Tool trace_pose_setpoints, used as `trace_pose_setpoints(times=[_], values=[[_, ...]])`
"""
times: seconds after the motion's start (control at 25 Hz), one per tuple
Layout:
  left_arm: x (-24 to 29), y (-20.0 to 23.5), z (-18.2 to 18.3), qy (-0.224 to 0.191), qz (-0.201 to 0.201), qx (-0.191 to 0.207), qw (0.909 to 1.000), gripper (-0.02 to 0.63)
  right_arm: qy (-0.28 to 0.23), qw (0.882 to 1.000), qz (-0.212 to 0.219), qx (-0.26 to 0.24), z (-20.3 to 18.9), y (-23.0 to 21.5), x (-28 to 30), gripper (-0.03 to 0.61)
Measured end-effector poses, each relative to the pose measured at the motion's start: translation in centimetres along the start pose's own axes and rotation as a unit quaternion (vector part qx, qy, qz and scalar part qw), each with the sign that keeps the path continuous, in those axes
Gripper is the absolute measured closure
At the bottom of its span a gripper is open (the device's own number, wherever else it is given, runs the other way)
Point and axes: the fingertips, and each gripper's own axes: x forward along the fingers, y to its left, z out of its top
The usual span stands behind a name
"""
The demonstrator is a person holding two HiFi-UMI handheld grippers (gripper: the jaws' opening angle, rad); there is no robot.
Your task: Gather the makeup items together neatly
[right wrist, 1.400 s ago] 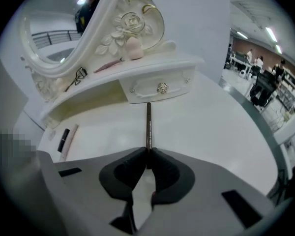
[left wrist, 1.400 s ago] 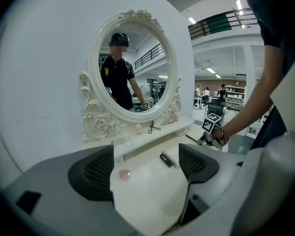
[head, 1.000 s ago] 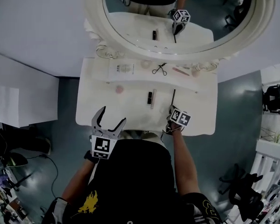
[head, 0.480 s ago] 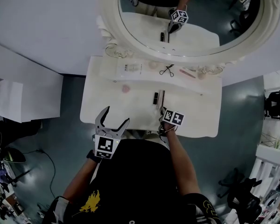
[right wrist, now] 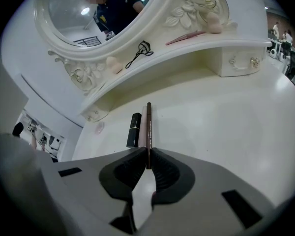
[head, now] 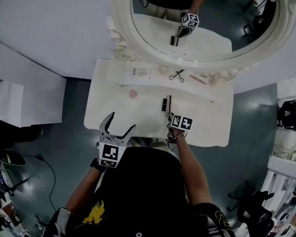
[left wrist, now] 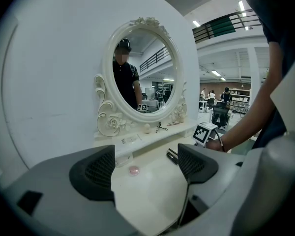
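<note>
Right gripper view: the right gripper (right wrist: 147, 154) has its jaws nearly together, pinching the near end of a brown pencil (right wrist: 148, 124). The pencil runs straight ahead, low over the vanity table (right wrist: 226, 122); whether its far tip touches the top is unclear. A black lipstick (right wrist: 133, 130) lies parallel just to its left, possibly with a pale stick between them.

The left gripper (left wrist: 146, 161) has its jaws spread wide with nothing in them, over the table's near left part. A small pink round item (left wrist: 133, 170) lies ahead of it. An eyelash curler (right wrist: 139, 53) sits on the shelf (right wrist: 172, 50) below the mirror (head: 207, 14).

White vanity table (head: 207, 117), black lipstick (head: 164, 103) at middle, pink round pad (head: 133, 94) apart
</note>
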Motion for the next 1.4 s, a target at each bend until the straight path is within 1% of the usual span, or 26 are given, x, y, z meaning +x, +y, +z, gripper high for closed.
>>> trace_pose_setpoints(times=[0.24, 0.36, 0.48, 0.68, 0.88, 1.2, 1.4], values=[[-0.2, 0.2, 0.0, 0.000, 0.001, 0.001, 1.0000, 0.209, 0.000, 1.000, -0.001, -0.003, -0.2, 0.3, 0.1, 0.523], [-0.3, 0.2, 0.0, 0.001, 0.000, 0.003, 1.0000, 0.209, -0.003, 1.000, 0.009, 0.004, -0.3, 0.5, 0.0, 0.522], [-0.3, 0.1, -0.1, 0.000, -0.002, 0.003, 1.0000, 0.209, -0.009, 1.000, 0.022, 0.020, -0.6, 0.7, -0.1, 0.522], [-0.3, -0.1, 0.0, 0.000, -0.006, 0.005, 1.0000, 0.209, -0.014, 0.999, 0.017, 0.047, -1.1, 0.0, -0.2, 0.522], [-0.5, -0.2, -0.1, -0.001, -0.007, 0.005, 1.0000, 0.209, -0.005, 0.999, 0.024, 0.043, -1.5, 0.2, -0.1, 0.522], [-0.6, -0.2, -0.2, -0.001, -0.009, 0.007, 0.9999, 0.209, -0.007, 0.999, 0.024, 0.045, -1.6, 0.3, -0.1, 0.520], [-0.5, -0.6, -0.1, -0.001, -0.013, 0.009, 0.9999, 0.209, -0.002, 0.999, 0.029, 0.038, -2.0, 0.5, -0.1, 0.499]])
